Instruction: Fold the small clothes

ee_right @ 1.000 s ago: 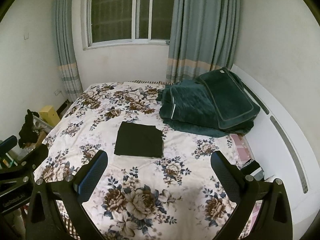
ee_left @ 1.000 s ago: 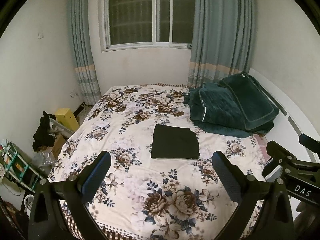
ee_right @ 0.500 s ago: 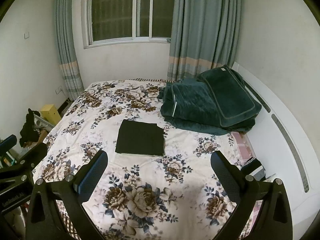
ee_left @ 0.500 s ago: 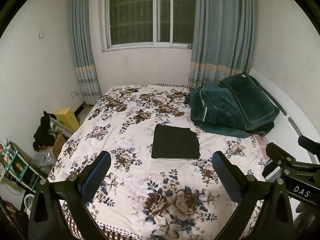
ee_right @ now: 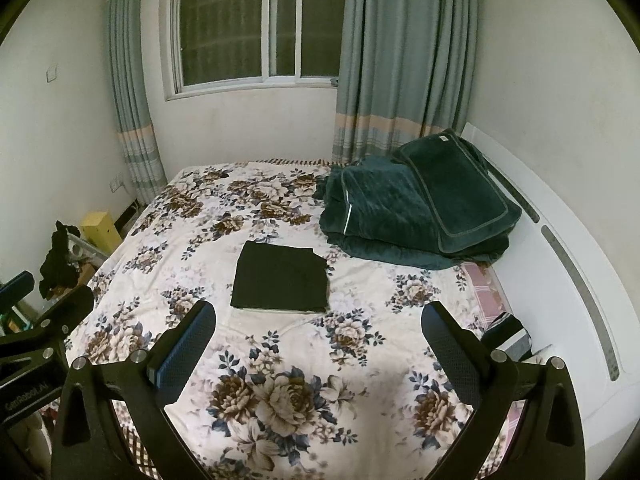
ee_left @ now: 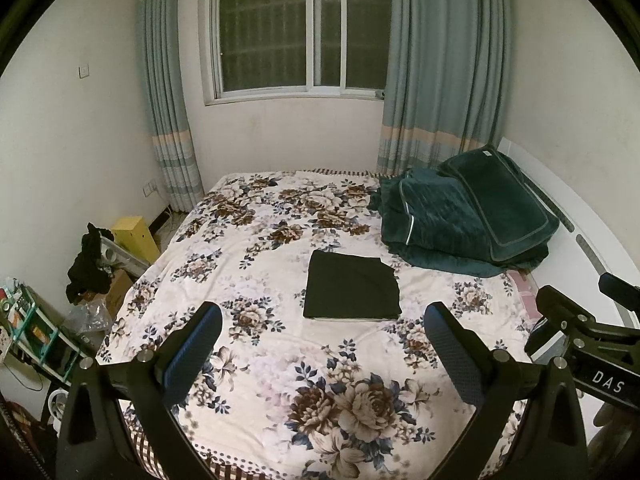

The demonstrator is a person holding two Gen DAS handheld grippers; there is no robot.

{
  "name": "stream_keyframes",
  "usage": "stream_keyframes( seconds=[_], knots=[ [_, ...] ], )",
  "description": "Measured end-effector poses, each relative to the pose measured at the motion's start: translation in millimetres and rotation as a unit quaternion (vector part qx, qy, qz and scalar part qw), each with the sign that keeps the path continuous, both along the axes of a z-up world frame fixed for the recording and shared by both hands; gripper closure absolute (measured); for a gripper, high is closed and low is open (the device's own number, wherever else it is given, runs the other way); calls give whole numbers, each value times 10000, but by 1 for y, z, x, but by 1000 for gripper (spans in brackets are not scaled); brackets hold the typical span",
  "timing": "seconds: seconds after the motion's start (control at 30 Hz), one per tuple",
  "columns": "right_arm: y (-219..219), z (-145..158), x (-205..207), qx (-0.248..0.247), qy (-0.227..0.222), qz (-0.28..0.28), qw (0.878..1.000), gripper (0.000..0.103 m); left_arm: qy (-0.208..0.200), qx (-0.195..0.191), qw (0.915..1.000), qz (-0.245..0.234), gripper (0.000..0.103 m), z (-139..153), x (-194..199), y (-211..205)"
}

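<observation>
A dark green garment (ee_left: 351, 286) lies folded into a flat rectangle in the middle of the floral bedspread (ee_left: 280, 360); it also shows in the right wrist view (ee_right: 281, 278). My left gripper (ee_left: 322, 350) is open and empty, held above the near part of the bed, well short of the garment. My right gripper (ee_right: 318, 348) is open and empty at a similar height. The right gripper's body shows at the right edge of the left wrist view (ee_left: 592, 344), and the left gripper's body shows at the left edge of the right wrist view (ee_right: 36, 336).
A pile of dark teal quilts and a pillow (ee_left: 464, 220) sits at the far right of the bed by the white headboard (ee_right: 568, 264). Left of the bed on the floor are a yellow box (ee_left: 136, 236), black clothing (ee_left: 86, 264) and a small rack (ee_left: 28, 336). A window (ee_left: 296, 32) and curtains are behind.
Both grippers have drifted slightly back and up, so the views shift a little. The folded garment has not moved and both jaws stay open.
</observation>
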State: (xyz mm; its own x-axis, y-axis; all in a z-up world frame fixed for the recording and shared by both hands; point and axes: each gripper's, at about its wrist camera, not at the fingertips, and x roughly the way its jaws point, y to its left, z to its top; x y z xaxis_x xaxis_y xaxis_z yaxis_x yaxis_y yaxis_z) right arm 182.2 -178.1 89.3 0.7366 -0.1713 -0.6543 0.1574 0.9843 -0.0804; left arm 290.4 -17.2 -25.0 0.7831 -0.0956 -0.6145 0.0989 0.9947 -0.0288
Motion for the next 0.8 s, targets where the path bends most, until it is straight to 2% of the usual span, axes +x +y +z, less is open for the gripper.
stream_keyframes(
  seconds=[0.8],
  knots=[
    [-1, -3, -7, 31, -7, -40, 10000, 0, -72, 32, 9999, 115, 0, 8, 5, 1]
  ],
)
